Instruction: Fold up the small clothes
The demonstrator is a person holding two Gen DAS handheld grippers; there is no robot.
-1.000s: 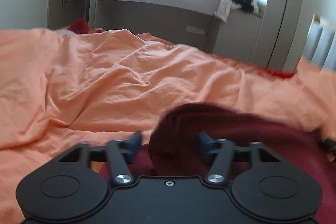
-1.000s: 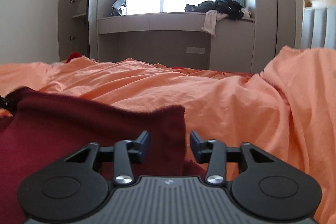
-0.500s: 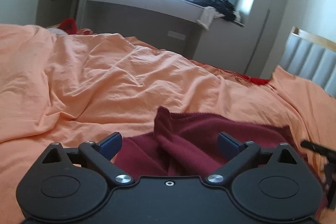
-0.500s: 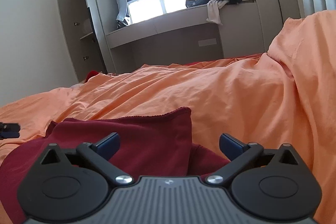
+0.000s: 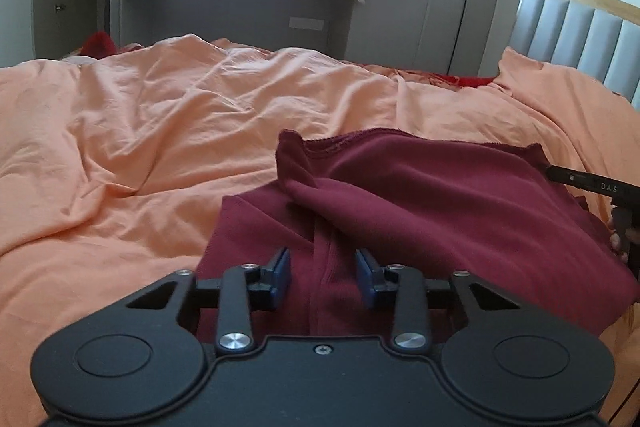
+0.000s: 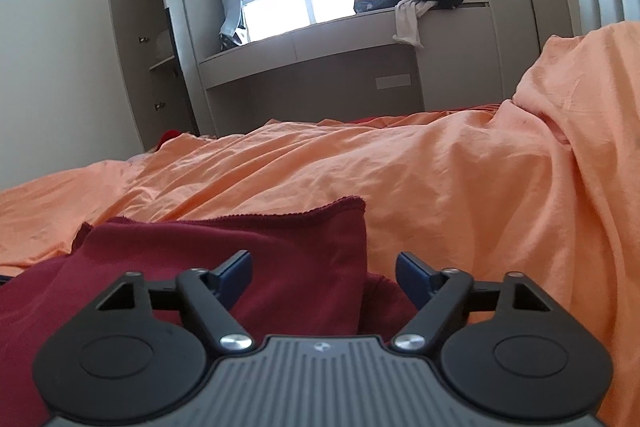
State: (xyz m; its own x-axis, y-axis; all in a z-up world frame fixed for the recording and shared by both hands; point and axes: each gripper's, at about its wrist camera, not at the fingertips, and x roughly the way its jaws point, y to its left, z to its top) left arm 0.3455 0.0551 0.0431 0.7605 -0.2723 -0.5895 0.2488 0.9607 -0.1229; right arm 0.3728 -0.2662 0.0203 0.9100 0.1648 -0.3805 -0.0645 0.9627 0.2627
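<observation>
Maroon knit garment point(image 5: 420, 203), loosely folded, lies on the rumpled orange bedsheet point(image 5: 152, 131), its long axis running from nine to three o'clock in the left view. Left tool point(image 5: 323, 269) is closing around a raised central crease, pads not yet pressing. Right tool point(image 6: 323, 273) (jaws closing, still wide) straddles the garment's right edge. Only the left view shows the grey padded headboard point(image 5: 580, 39) in full.

Left gripper point(image 5: 323, 277) closing, fingers apparently apart; right gripper point(image 6: 324, 277) wide, closing.
</observation>
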